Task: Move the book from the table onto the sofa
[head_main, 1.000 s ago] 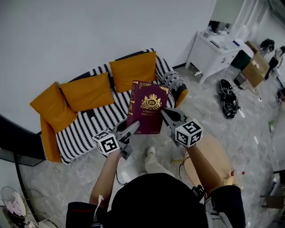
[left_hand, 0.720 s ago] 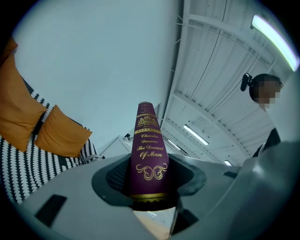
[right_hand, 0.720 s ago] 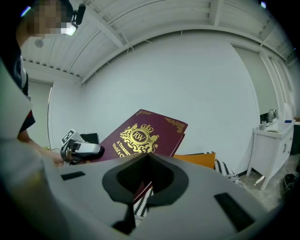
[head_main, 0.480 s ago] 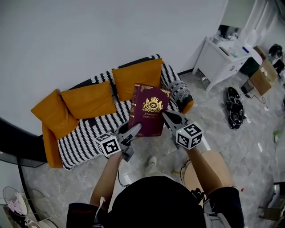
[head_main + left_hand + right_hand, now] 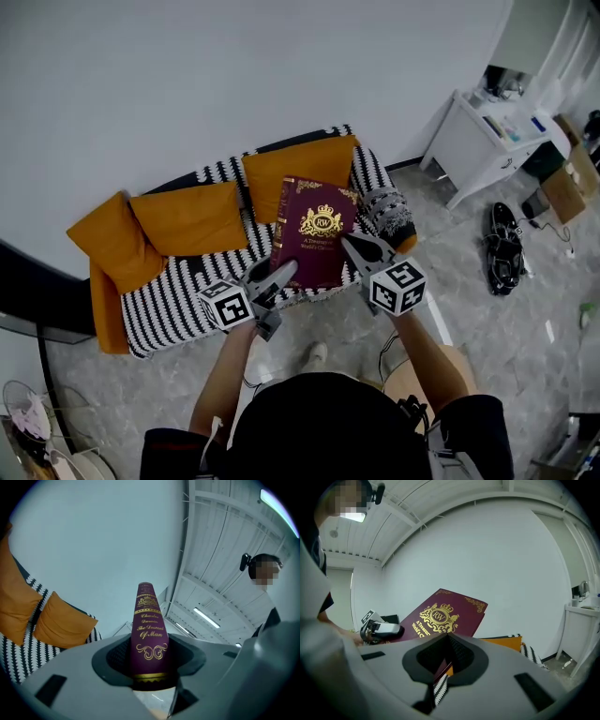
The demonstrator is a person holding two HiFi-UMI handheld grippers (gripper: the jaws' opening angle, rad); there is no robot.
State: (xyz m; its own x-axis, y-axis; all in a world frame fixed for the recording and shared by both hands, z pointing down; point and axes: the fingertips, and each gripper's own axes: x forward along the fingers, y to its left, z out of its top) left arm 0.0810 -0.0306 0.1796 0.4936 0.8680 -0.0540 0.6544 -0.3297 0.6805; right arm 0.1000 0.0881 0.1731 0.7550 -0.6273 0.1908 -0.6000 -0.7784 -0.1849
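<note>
A maroon hardback book (image 5: pixel 314 230) with a gold crest hangs in the air above the seat of the black-and-white striped sofa (image 5: pixel 178 286), held between both grippers. My left gripper (image 5: pixel 284 271) is shut on the book's lower left corner. In the left gripper view the gold-lettered spine (image 5: pixel 149 630) stands upright between the jaws of the left gripper (image 5: pixel 150 670). My right gripper (image 5: pixel 349 243) is shut on the book's right edge. The right gripper view shows the front cover (image 5: pixel 443 613) running into the closed jaws of the right gripper (image 5: pixel 443 665), with the left gripper (image 5: pixel 379 630) beyond it.
Three orange cushions (image 5: pixel 192 216) lean on the sofa back, and a grey patterned cushion (image 5: pixel 389 214) lies at its right end. A white desk (image 5: pixel 487 141) and a black bag (image 5: pixel 506 248) are at the right. A round wooden table (image 5: pixel 445 361) stands behind my right arm.
Both grippers have carried the book forward toward the sofa, which now lies closer beneath it. Both grips look unchanged.
</note>
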